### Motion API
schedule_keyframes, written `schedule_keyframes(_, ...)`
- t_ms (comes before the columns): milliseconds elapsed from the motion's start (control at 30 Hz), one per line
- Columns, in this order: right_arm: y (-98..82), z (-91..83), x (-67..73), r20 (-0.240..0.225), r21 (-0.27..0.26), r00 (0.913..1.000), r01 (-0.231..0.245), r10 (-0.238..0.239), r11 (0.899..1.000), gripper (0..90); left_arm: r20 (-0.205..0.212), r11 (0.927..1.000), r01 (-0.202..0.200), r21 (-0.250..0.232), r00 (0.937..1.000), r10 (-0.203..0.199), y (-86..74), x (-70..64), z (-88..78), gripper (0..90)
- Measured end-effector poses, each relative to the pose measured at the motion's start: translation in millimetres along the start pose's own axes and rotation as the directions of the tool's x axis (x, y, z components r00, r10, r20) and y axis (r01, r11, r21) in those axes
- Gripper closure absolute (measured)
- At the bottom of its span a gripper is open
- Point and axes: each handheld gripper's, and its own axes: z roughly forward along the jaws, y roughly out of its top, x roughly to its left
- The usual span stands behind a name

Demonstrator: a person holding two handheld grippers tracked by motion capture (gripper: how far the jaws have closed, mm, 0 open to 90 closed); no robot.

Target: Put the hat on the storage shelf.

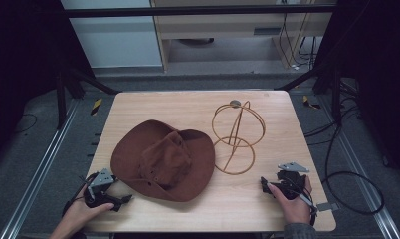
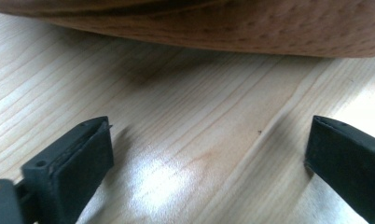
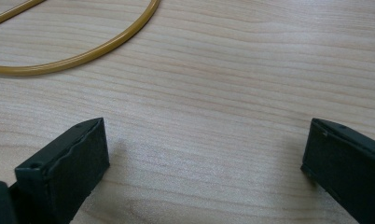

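Note:
A brown wide-brimmed hat (image 1: 163,159) lies flat on the wooden table (image 1: 267,204), left of centre. Just right of it stands a gold wire hat stand (image 1: 236,135) with a round base ring and a ball-shaped frame on top. My left gripper (image 1: 119,199) rests at the table's front left, open, close to the hat's brim (image 2: 213,28), with bare wood between its jaws. My right gripper (image 1: 265,185) sits at the front right, open, a little short of the stand's base ring (image 3: 78,58), gripping nothing.
Black frame bars cross the back and slant down both sides of the table. Cables (image 1: 347,174) trail on the floor to the right. The table's front edge lies just behind both hands. Bare wood shows between the two grippers.

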Motion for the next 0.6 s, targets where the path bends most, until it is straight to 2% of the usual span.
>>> schedule_keyframes(67,0.0,0.1,-0.1,0.000,0.000,1.0000,0.001,-0.001,1.000,0.5,0.016,0.9999,0.011,-0.007,0.9998,-0.011,0.2,-0.3,-3.3,3.8)
schedule_keyframes(200,0.0,0.0,-0.1,0.000,-0.001,1.0000,0.001,-0.001,1.000,0.5,0.019,0.9996,0.010,-0.026,0.9998,-0.010,-0.2,-1.9,-10.9,4.8)
schedule_keyframes(300,0.0,0.0,0.1,0.001,0.000,1.0000,0.000,0.000,1.000,0.5,0.027,0.9973,0.026,-0.068,0.9993,-0.025,0.9,-3.7,-20.7,5.0)
schedule_keyframes(400,0.0,0.0,-0.1,0.000,0.000,1.0000,0.001,-0.001,1.000,0.5,0.035,0.9947,0.017,-0.101,0.9993,-0.013,7.2,-6.7,-32.4,4.5)
schedule_keyframes(600,0.0,0.0,0.0,0.000,0.000,1.0000,0.001,-0.001,1.000,0.5,0.033,0.9907,0.006,-0.136,0.9994,-0.002,15.5,-9.1,-47.3,3.5)
